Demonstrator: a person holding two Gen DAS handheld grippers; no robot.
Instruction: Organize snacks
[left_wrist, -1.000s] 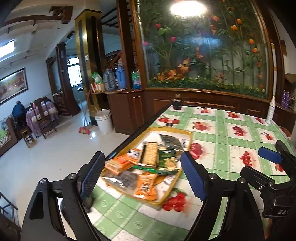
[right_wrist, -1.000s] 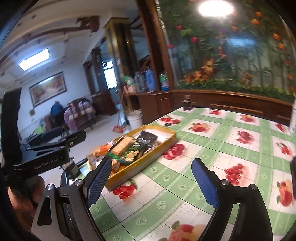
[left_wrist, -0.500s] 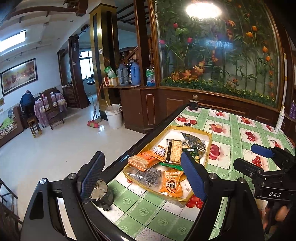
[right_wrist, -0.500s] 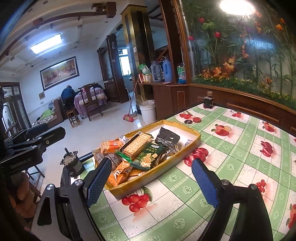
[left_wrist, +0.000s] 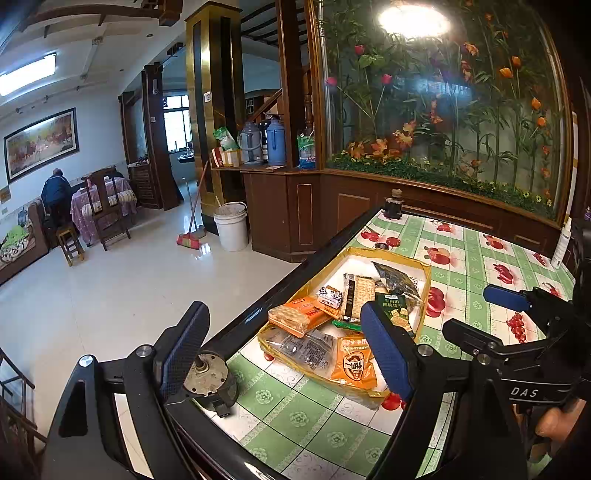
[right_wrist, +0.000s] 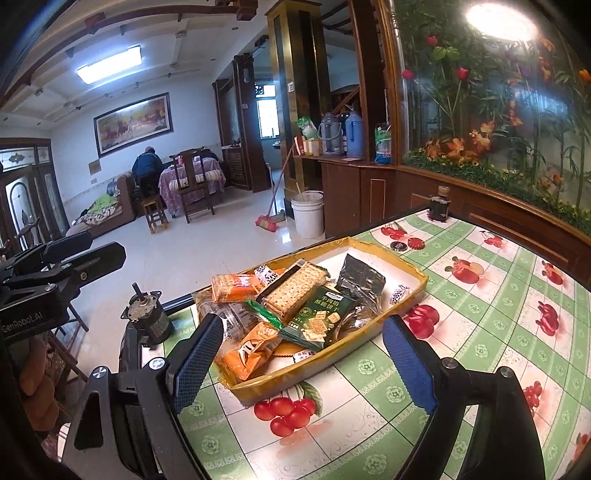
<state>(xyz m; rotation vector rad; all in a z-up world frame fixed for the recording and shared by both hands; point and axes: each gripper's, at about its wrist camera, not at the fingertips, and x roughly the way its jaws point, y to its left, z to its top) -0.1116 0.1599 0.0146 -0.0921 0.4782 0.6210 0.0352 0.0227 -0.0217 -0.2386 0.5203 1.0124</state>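
A yellow tray (left_wrist: 426, 271) (right_wrist: 413, 291) full of snack packets lies near the table's left edge. In it are an orange cracker pack (left_wrist: 299, 314) (right_wrist: 236, 286), a long cracker sleeve (right_wrist: 295, 291), a green biscuit pack (right_wrist: 325, 317), a dark foil bag (right_wrist: 360, 277) and an orange pouch (left_wrist: 354, 363) (right_wrist: 251, 350). My left gripper (left_wrist: 284, 354) is open and empty, above the table's near corner, short of the tray. My right gripper (right_wrist: 303, 365) is open and empty, just before the tray's near end.
A small grey motor (left_wrist: 210, 380) (right_wrist: 146, 317) sits on the table's corner. A dark bottle (right_wrist: 439, 203) stands at the far edge. The table has a green checked fruit cloth (right_wrist: 480, 314). Open floor, a bucket (left_wrist: 231, 225) and broom lie left.
Both grippers have pulled back and up from the tray, and both views have swung left, so the tray looks smaller and the motor now shows. Jaws stayed open.
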